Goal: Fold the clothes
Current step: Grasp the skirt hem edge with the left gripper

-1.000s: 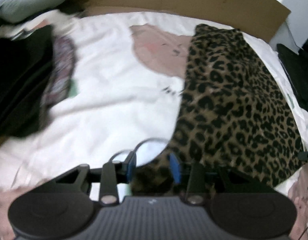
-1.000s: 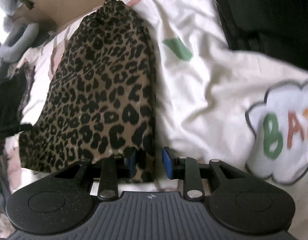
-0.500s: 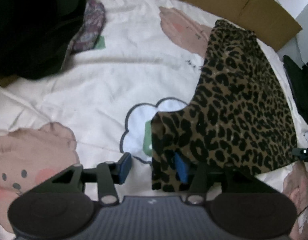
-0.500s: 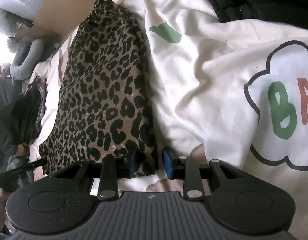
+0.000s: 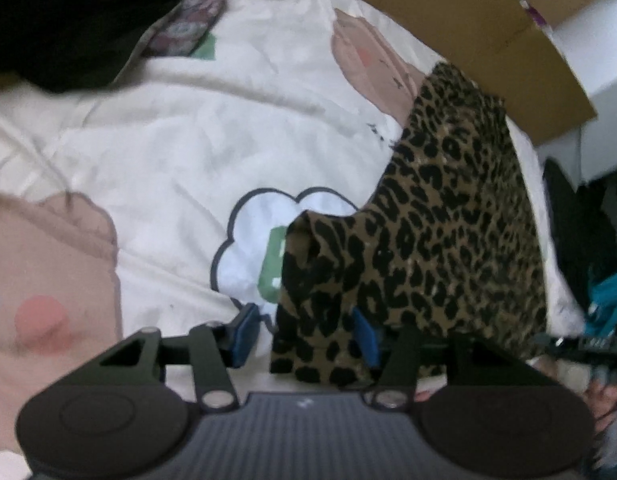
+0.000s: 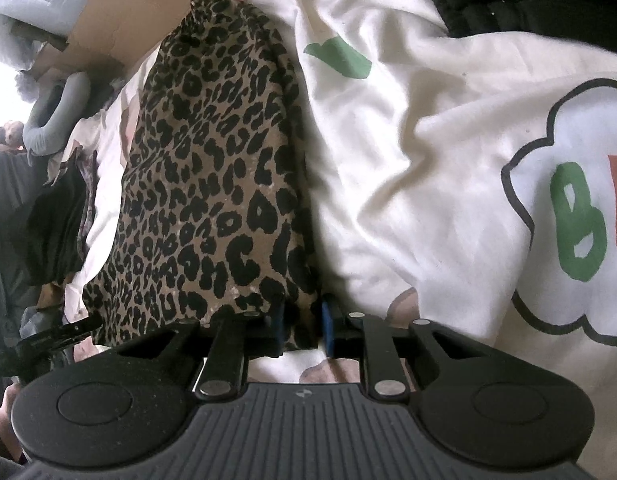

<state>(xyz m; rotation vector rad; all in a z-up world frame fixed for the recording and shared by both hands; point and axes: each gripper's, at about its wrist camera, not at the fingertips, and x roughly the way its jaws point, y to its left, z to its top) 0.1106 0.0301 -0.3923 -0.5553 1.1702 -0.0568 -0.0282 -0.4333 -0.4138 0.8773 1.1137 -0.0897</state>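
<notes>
Leopard-print cloth (image 5: 448, 216) lay in a long folded strip on a cream bedsheet (image 5: 180, 152) printed with cartoon figures, and everything else is placed here against that strip. Its far end reached almost to a brown cardboard sheet (image 5: 448, 12) that stood past the edge of the bed.

At the strip's near left corner the left gripper (image 5: 304, 334) stood released, its blue pads spread wide; the turned-up corner of the cloth hung between them, close against the right pad (image 5: 364, 336) and apart from the left one. A white cloud outline with a green letter (image 5: 272, 256) showed on the sheet just left of that corner.

At the strip's near right corner the right gripper (image 6: 302, 326) was clenched on the hem (image 6: 300, 320), both pads pressed to the fabric (only a narrow tuck of leopard print showed between them). Right of the strip, in the right wrist view, the sheet was creased, with a green patch (image 6: 340, 58) and another cloud bearing a green B (image 6: 580, 220). Dark clothing (image 5: 68, 24) was piled well to the left of the strip.
</notes>
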